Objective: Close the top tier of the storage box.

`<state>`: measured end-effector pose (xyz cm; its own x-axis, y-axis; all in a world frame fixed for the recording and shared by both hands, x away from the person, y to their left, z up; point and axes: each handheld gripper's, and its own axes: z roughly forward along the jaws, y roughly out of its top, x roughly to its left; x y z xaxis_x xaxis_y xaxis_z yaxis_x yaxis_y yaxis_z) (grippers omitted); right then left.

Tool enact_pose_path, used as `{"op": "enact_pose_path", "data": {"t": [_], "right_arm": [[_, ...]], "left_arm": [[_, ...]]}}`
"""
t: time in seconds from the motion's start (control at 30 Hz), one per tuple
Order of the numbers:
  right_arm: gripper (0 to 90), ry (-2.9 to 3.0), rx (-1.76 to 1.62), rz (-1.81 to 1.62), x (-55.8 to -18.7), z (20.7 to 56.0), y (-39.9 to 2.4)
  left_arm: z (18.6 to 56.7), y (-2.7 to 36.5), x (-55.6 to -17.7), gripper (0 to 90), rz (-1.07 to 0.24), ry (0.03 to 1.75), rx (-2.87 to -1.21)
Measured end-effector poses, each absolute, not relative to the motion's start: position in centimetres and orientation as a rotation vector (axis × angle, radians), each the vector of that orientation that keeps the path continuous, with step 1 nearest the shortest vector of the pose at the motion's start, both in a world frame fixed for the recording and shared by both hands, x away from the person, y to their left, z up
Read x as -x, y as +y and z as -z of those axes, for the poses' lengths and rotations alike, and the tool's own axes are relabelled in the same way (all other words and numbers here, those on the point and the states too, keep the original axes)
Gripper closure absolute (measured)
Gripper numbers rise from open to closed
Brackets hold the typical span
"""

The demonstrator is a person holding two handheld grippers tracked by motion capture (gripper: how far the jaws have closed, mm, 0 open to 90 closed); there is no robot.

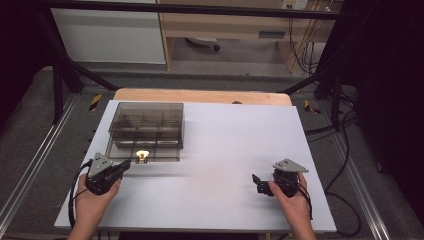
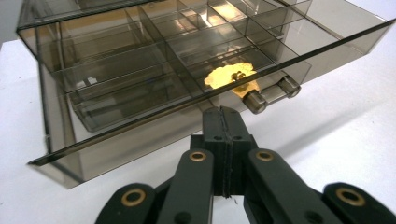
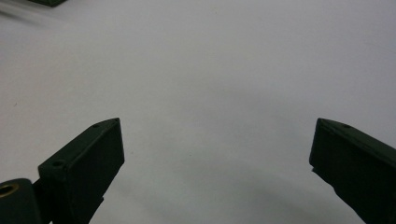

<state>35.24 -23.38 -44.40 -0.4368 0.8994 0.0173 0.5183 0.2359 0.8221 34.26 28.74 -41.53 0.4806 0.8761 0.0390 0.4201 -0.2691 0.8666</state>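
A white table top (image 1: 225, 165) on grey floor (image 1: 30, 140); shelving (image 1: 225, 25), perhaps, behind.

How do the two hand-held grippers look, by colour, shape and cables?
Both are black. The left gripper and the right gripper each carry a grey three-cornered plate on top and trail a black cable beside the forearm. In the left gripper view, the jaw links have brass-coloured rivet rings. In the right gripper view, the fingers are flat, blocky black pads with small screw holes. No sleeves are visible.

Dim room, bright tabletop, soft blur
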Motion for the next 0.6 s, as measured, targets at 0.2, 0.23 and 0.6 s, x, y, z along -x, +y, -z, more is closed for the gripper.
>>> {"op": "enact_pose_path", "data": {"t": [0.2,0.23,0.6], "right_arm": [[3.8,2.046,-1.295,-1.094,-35.18,44.25,-23.42],[3.8,2.047,-1.293,-1.093,-35.21,44.27,-23.42],[3.8,2.048,-1.294,-1.089,-35.14,44.29,-23.39]], "left_arm": [[41.67,28.11,-34.77,90.0,-0.671,1.066,-1.898],[41.68,28.07,-34.82,90.0,-0.672,1.064,-1.902],[41.50,27.89,-35.29,90.0,-0.669,1.044,-1.923]]}}
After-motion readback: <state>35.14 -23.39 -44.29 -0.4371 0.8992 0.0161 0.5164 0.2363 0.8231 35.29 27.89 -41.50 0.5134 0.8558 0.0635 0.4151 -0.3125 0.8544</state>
